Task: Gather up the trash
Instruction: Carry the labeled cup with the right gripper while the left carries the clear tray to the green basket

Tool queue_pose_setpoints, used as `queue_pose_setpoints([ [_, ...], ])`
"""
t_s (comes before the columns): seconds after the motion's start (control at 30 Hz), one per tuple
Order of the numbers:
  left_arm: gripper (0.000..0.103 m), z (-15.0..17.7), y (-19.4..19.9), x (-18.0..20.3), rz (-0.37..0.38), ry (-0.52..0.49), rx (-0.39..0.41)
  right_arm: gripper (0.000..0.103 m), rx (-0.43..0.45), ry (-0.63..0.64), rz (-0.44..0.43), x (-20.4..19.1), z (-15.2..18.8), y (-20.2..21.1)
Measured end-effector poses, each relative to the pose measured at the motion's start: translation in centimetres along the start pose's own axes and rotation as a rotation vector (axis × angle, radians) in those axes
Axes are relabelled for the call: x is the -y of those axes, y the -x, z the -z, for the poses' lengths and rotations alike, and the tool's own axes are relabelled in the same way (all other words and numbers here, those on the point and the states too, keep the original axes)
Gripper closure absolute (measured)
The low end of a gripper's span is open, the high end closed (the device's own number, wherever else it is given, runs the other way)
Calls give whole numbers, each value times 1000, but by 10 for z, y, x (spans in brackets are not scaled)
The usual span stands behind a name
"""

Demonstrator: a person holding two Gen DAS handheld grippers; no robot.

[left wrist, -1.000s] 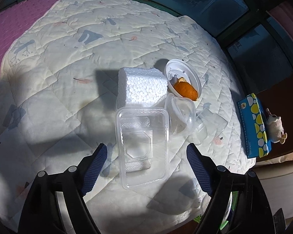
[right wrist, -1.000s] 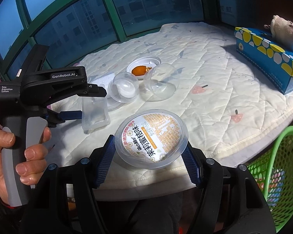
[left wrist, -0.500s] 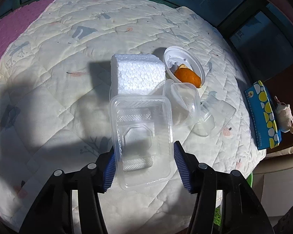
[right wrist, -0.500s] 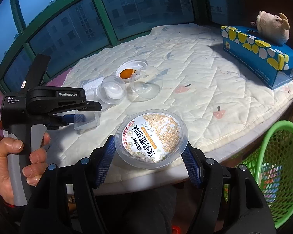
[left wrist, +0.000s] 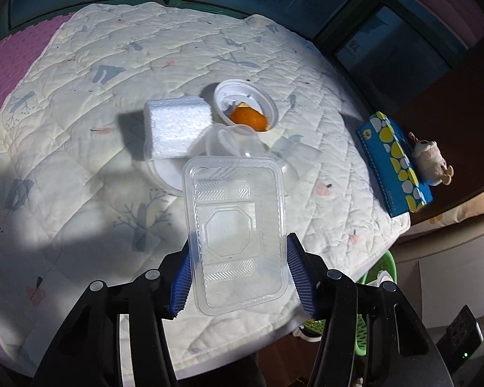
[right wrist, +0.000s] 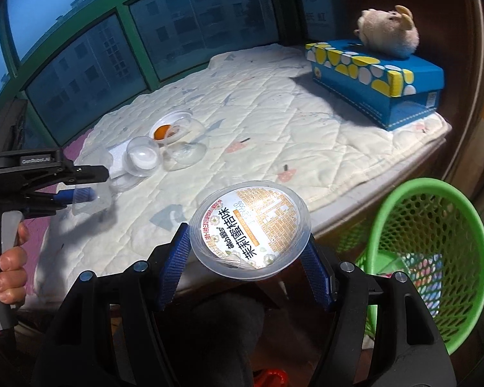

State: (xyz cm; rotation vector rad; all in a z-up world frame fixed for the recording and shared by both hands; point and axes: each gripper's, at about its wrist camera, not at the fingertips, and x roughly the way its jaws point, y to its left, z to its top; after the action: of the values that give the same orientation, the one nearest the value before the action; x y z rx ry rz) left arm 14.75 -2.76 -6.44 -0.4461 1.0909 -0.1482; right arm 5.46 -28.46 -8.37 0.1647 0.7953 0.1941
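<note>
- Green-framed windows curve behind a platform covered by a cream quilted pad printed with small grey-blue and pink figures; a pink textured mat shows past the pad's far-left edge.
- Left hand-held gripper: its ribbed blue pads press both long sides of a clear rectangular plastic tray with an embossed octagon and chevron panels, held above the pad's near edge.
- Right hand-held gripper: its jaws are closed on a round clear plastic lid bearing a printed white-and-orange label, held off the pad's near edge, beside a green plastic mesh basket with some litter in its bottom.
- Near the pad's middle sit a white block of beaded foam, a round white plastic dish holding an orange peel, and two clear domed plastic cups lying just beside each other.
- On the pad's right end lies a blue cardboard box with yellow and white spots, with a beige plush toy resting on top.
- A person's hand grips the grey handle of the left tool in the right wrist view.
</note>
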Motion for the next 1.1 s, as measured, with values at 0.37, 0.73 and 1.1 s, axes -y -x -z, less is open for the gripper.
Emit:
queue_pose_setpoints([
  [0.37,50,24,-18,96,107,-193,-72,37,5,-160,162,97,21,29],
  [0.73,50,48,-48,170,148,-339,-141,36,-64,-320,248,176,48,25],
  [1.1,50,77,-84,224,180,-463,-224,28,-76,-388,257,200,64,22],
])
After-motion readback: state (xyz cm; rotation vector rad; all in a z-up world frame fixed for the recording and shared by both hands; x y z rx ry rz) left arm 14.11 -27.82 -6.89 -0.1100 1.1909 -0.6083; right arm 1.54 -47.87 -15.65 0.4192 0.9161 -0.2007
